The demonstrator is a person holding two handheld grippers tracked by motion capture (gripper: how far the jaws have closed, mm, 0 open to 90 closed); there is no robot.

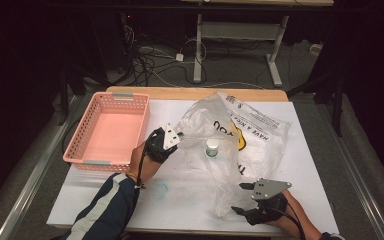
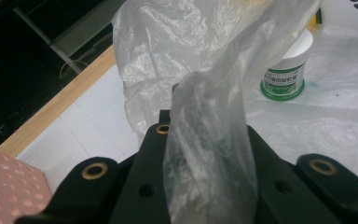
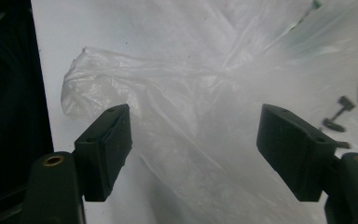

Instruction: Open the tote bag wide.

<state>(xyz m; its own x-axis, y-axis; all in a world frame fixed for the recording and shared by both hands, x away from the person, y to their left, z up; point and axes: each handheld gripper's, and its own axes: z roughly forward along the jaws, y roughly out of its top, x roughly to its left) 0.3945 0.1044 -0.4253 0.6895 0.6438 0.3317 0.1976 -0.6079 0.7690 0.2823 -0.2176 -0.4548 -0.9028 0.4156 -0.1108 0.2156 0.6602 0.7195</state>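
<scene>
My left claw (image 1: pixel 176 136) is clamped tight on a twisted handle of the clear plastic bag (image 1: pixel 240 145), and in the left gripper view that strip of film (image 2: pixel 209 154) runs up between the black jaws and away toward the rest of the bag. The bag lies spread over the middle of the white worktop (image 1: pixel 105 192), printed side up, to the right of the pink basket (image 1: pixel 111 131). A small white jar with a green label (image 1: pixel 212 147) stands upright at the bag, just right of my left claw; in the left gripper view the jar (image 2: pixel 286 70) shows beyond the lifted film, and I cannot tell for sure whether it sits inside the bag or on the film at its mouth. My right claw (image 1: pixel 243 198) hangs at the near edge of the bag, well clear of the basket, jaws spread wide; in the right gripper view the crumpled near end of the bag (image 3: pixel 168 107) lies between and beyond the two pads (image 3: pixel 109 144), which do not press on it. I judge the work about midway: one side of the bag is held up, the other side is not yet caught, and the basket is bare. What is left, as I read it, is to close my right claw on the loose film and then deal with the jar and bag together.
</scene>
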